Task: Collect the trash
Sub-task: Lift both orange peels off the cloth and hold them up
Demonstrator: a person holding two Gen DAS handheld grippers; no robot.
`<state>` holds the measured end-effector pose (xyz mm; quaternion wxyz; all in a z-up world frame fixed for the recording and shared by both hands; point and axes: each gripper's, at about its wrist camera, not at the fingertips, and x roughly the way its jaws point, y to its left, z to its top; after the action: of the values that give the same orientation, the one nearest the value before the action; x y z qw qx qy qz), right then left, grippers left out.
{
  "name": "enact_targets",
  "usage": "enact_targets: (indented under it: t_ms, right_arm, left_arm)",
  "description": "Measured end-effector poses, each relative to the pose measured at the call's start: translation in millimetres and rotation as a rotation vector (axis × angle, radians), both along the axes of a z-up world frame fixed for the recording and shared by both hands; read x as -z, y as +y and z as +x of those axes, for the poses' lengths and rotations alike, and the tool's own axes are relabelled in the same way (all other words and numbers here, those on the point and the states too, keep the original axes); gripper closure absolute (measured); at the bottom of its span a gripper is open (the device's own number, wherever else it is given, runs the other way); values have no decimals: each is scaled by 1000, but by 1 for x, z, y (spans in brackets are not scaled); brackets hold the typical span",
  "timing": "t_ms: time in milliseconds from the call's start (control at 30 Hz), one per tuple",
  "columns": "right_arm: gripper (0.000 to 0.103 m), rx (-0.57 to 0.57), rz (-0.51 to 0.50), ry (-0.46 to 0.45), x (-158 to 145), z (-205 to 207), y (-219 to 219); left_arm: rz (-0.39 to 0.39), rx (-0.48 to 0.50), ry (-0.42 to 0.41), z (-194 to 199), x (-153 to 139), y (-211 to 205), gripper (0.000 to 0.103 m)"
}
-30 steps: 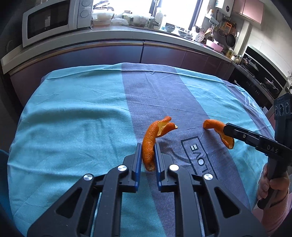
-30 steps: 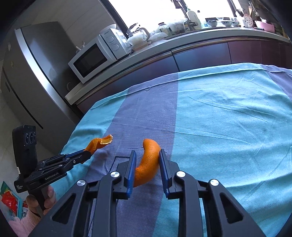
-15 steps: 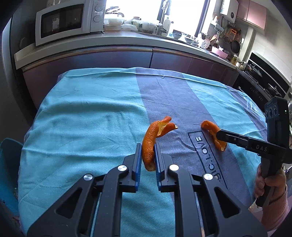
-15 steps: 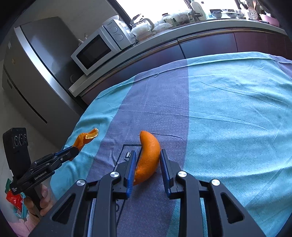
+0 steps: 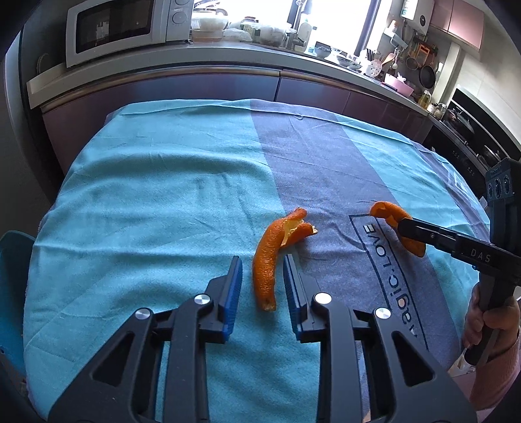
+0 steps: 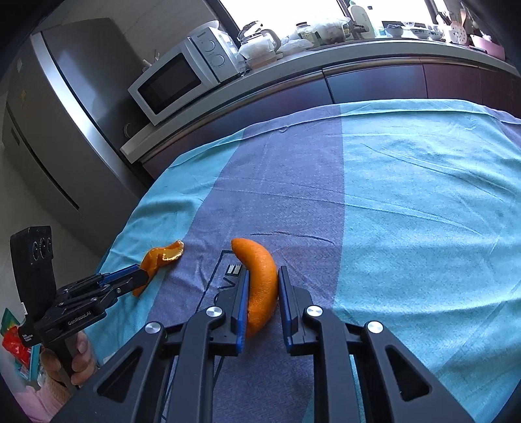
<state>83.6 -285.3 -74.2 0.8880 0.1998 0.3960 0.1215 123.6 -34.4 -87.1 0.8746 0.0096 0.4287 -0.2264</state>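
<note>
A long curled orange peel (image 5: 270, 257) lies on the blue cloth between the fingers of my left gripper (image 5: 263, 268), which is open, with a gap on both sides of the peel. It also shows in the right wrist view (image 6: 161, 257). My right gripper (image 6: 262, 283) is shut on a second, thick curved orange peel (image 6: 260, 283). That peel (image 5: 389, 216) and the right gripper (image 5: 403, 229) show at the right of the left wrist view.
The table is covered by a teal and purple-grey cloth (image 5: 162, 201) with printed letters (image 5: 384, 260). A blue bin edge (image 5: 13, 260) shows past the table's left side. A kitchen counter with a microwave (image 5: 123, 27) runs behind. A fridge (image 6: 65, 130) stands at left.
My left gripper has opened and let go of the long peel, which now lies on the cloth. My right gripper still holds its peel and has closed more tightly on it.
</note>
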Motion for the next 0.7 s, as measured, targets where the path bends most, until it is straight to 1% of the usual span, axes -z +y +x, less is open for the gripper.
enact_targets:
  t_ms: [67,100,133,167,300,700]
  right_arm:
    - [88,1,8,-5,-1,-1,0]
    - [88,1,12,-7,-1,-1,-1]
    - [88,-1,17,-8,-2,-1,-1]
    - [88,-4,23,-9,-2,-1,-1]
    - [88,-11,36,-18,-3,-2,2]
    - [88,-47,53,-44,-9,-5,14]
  left_arm:
    - [-7,2,6,1,1,0,78]
    - [-9,1,4,1,1,0,80]
    - [-12,2,6,1,2,0,86]
    - [-15,5,9,1,2,0,88]
    - [-9,4,-1,0,1,-2,89]
    - [-30,-15,-32,-10,-8,6,89]
